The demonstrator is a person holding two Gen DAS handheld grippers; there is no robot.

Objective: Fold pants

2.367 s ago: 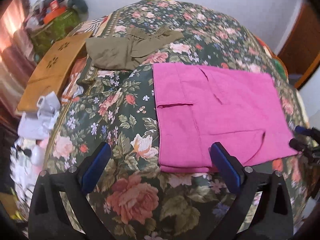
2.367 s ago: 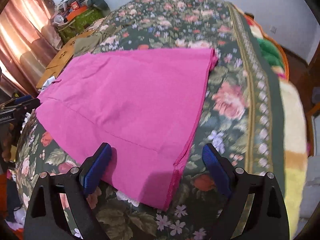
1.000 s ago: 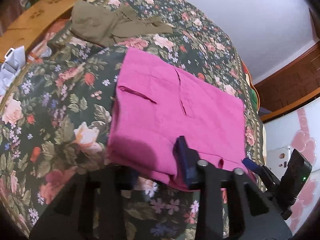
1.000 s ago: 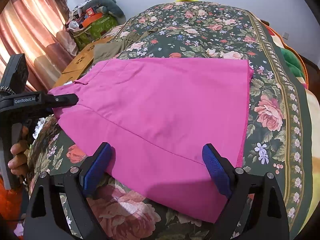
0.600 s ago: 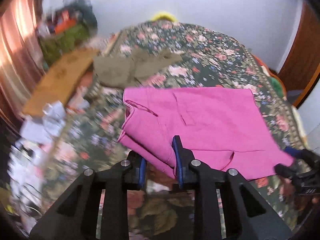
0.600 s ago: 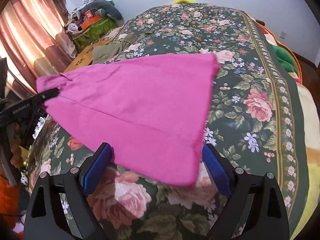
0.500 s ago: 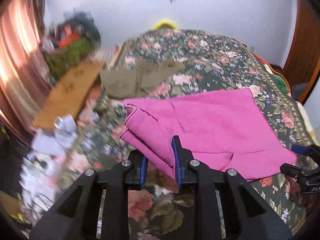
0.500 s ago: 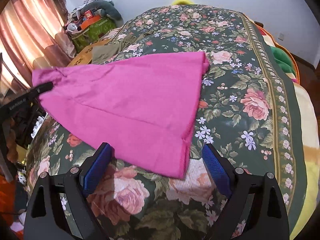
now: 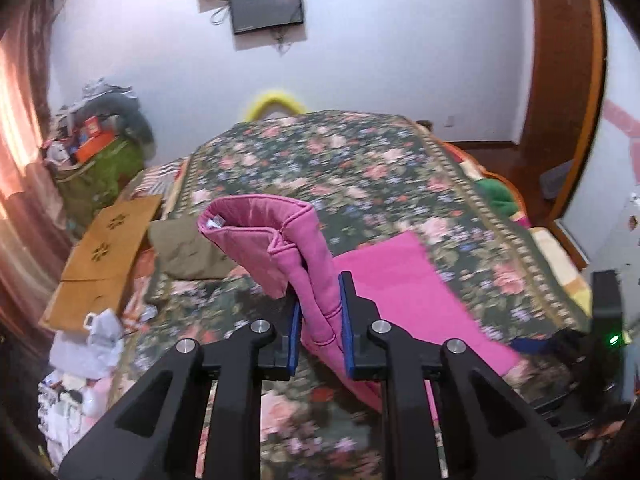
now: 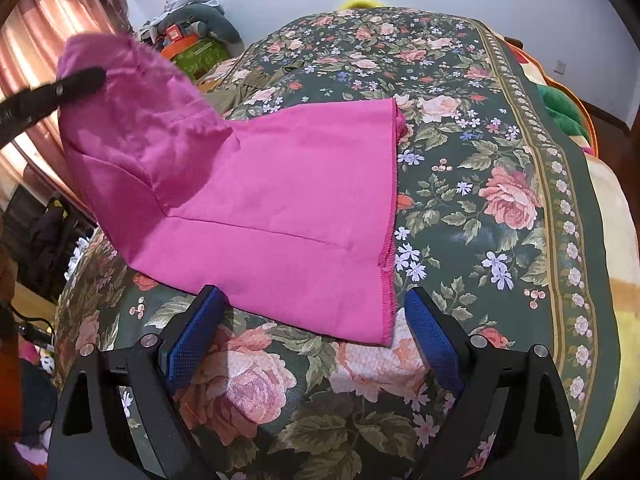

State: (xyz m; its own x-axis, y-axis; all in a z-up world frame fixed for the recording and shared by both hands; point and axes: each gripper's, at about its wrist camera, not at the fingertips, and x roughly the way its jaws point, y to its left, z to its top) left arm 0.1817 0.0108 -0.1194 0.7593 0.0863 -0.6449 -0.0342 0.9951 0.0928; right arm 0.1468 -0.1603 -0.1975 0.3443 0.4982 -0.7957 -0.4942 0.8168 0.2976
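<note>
The jaws of the left gripper [image 9: 320, 320] have just been closing and now pinch a thick bunch of the pink pants [image 9: 400, 292] between their blue pads, the waistband end standing up above the fingertips with its inner lining and a small white tag showing; the jaws of the right gripper [image 10: 312, 328] stand wide apart, gripping nothing, with the hem corner of the pants lying on the bedspread between the two blue pads [image 10: 432, 336] and just ahead of them. In the right wrist view the pants [image 10: 280, 200] stretch from that flat hem end up to the raised end at the left, where a black finger of the left gripper crosses the cloth. The rest of the garment lies flat on the floral bedspread [image 10: 500, 200]. Beyond it an olive garment [image 9: 188, 252] lies near the bed's left edge, beside a brown cardboard sheet [image 9: 104, 256]. Farther off, a dark screen [image 9: 266, 6] hangs on the white wall
</note>
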